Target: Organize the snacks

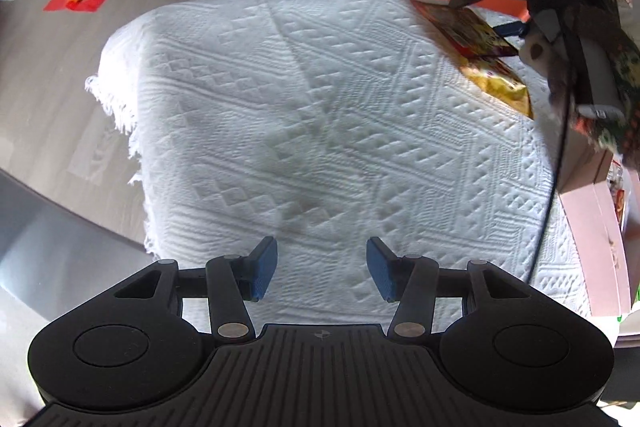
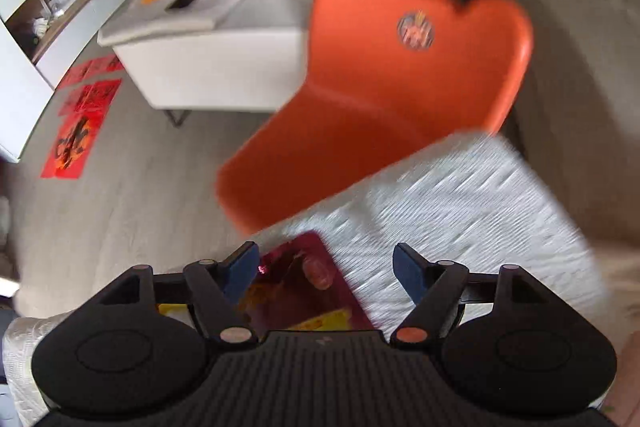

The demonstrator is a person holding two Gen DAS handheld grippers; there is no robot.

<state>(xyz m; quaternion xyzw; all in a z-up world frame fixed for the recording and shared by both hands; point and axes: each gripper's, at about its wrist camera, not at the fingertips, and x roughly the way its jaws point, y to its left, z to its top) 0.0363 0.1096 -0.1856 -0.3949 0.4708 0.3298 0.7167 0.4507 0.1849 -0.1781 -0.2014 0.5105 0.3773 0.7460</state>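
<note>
A red snack packet [image 1: 464, 31] lies at the far right corner of the white woven tablecloth [image 1: 320, 107], with a yellow snack packet [image 1: 500, 83] just in front of it. My right gripper [image 1: 486, 15] hovers over the red packet; a hand in a patterned sleeve holds it. In the right wrist view the red packet [image 2: 304, 291] lies below and between the blue pads [image 2: 240, 271] of my right gripper [image 2: 326, 267], which stands open and does not press on it. My left gripper [image 1: 322, 267] is open over bare cloth with nothing between its fingers.
An orange chair [image 2: 400, 87] stands right behind the table's far edge. A pink box [image 1: 596, 227] sits at the table's right side. A white low table [image 2: 208, 59] and red paper sheets [image 2: 72, 147] are on the floor beyond.
</note>
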